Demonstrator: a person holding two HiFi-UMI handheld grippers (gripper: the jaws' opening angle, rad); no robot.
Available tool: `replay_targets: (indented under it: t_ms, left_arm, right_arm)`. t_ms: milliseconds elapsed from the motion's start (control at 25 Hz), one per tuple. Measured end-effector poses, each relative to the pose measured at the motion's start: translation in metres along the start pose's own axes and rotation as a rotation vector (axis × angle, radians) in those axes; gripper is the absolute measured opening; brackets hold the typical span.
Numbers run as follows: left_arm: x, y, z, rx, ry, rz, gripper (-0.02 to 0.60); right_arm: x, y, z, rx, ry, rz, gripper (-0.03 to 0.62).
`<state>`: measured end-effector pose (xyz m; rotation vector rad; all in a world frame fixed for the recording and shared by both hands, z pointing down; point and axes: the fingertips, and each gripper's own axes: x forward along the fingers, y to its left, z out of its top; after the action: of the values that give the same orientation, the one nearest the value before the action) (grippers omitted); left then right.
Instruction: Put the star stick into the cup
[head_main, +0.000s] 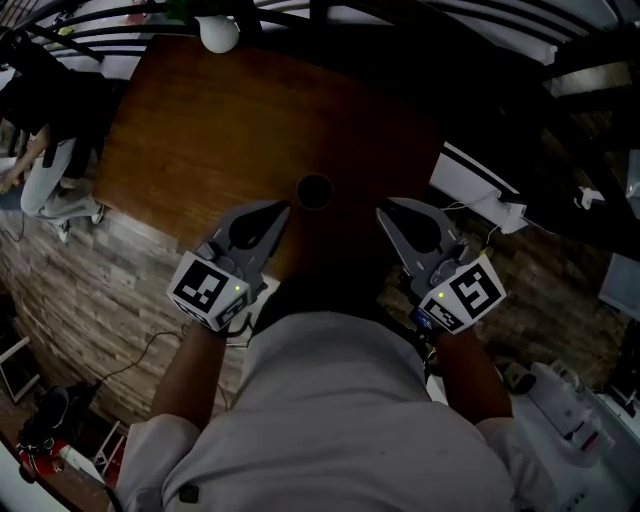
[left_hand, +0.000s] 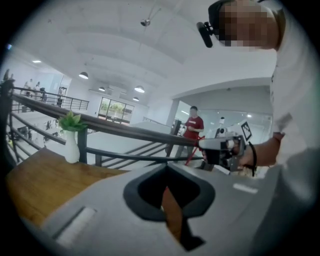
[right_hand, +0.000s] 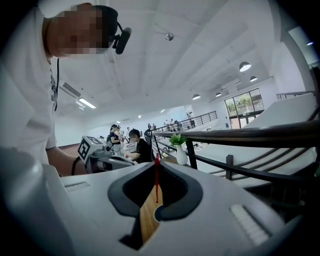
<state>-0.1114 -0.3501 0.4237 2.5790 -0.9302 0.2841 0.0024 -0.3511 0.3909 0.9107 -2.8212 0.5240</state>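
A dark round cup (head_main: 314, 190) stands on the brown wooden table (head_main: 220, 130), just beyond and between my two grippers. In the right gripper view a thin red star stick (right_hand: 156, 180) stands upright, and its lower end meets the cup's rim (right_hand: 159, 214); it appears to stand in the cup. I see it only through the slit between the jaws. My left gripper (head_main: 283, 208) (left_hand: 167, 165) and right gripper (head_main: 381, 211) (right_hand: 156, 162) lie low near the table's front edge, both pointing at the cup. Their jaws are shut, with nothing between them.
A white vase with a green plant (head_main: 218, 33) (left_hand: 71, 145) (right_hand: 180, 152) stands at the table's far edge by a dark railing (left_hand: 125, 132). A person in red (left_hand: 192, 127) stands beyond the railing, and other people sit behind it (right_hand: 135, 145). The floor lies below the near edge.
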Motion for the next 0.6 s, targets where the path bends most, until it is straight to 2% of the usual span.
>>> replay_targets:
  t_ms: [600]
  left_arm:
    - [0.02,0.03,-0.067,-0.071,0.078,0.005,0.003]
  right_arm:
    - [0.035,-0.03,-0.065,0.06,0.077,-0.019,0.025]
